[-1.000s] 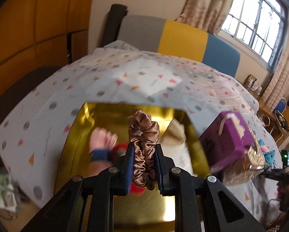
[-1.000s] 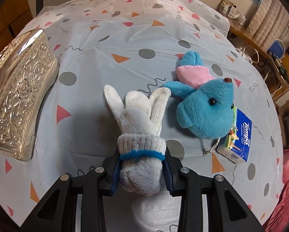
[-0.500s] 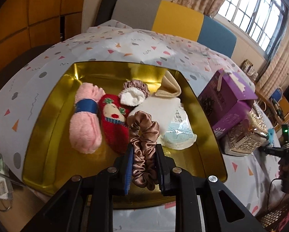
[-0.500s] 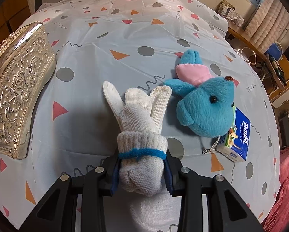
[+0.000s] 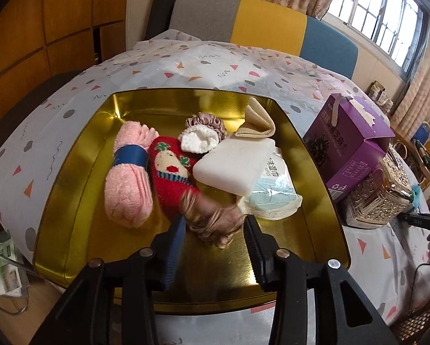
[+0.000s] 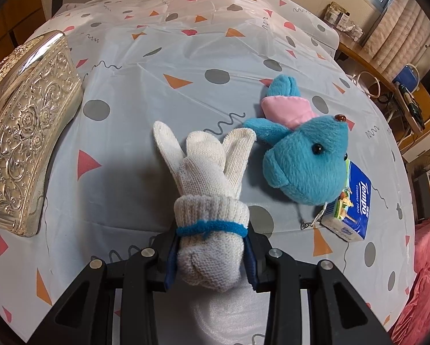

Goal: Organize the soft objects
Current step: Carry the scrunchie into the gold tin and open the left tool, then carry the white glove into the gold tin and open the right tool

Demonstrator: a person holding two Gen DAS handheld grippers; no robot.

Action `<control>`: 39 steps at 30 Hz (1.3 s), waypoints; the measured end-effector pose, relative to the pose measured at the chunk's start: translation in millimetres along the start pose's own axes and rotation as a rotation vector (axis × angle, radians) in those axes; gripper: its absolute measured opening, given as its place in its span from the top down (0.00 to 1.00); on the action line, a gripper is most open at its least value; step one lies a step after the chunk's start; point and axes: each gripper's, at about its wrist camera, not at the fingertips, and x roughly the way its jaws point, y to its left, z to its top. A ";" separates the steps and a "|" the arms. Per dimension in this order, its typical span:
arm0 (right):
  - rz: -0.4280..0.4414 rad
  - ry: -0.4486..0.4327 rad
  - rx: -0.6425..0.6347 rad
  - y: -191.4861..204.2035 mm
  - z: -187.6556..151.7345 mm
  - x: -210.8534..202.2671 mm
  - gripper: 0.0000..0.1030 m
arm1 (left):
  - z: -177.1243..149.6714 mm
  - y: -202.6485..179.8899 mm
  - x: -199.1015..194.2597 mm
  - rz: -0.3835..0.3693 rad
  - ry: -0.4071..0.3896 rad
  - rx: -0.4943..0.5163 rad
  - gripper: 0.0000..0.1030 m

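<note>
Six soft items lying in gold tin [image 5: 71,189]; left gripper [image 5: 213,230] gaping over scrunchie [image 5: 212,221]; right gripper [image 6: 212,256] clamping white glove bundle [image 6: 210,201], blue plush [image 6: 304,161] waiting outside tin

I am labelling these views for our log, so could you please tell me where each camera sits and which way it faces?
Left wrist: sits on the left gripper, looking down along its open fingers into the gold tin at a blurred brown scrunchie.
Right wrist: sits on the right gripper, looking along its fingers, shut on the white glove bundle, across the tablecloth to a blue plush toy.
Shared: the embossed silver box and the tablecloth.
</note>
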 end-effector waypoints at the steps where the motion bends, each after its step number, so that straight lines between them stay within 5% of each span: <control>1: 0.000 0.000 0.000 0.0 -0.1 -0.1 0.64 | 0.0 0.3 -1.8 0.004 -0.006 0.000 0.52; 15: 0.028 0.004 0.017 -2.5 1.2 -1.2 0.64 | 3.8 4.0 -32.1 0.044 -0.085 0.011 0.33; 22: 0.143 0.010 0.096 1.5 5.7 -10.4 0.65 | 0.6 14.2 -38.1 0.032 -0.088 -0.016 0.30; 33: 0.210 -0.228 0.190 19.0 75.7 -100.5 0.65 | -1.1 45.6 -42.2 0.062 -0.097 -0.099 0.30; 39: 0.367 -0.393 0.027 93.1 105.0 -173.0 0.65 | -1.0 56.5 -43.3 0.080 -0.103 -0.131 0.29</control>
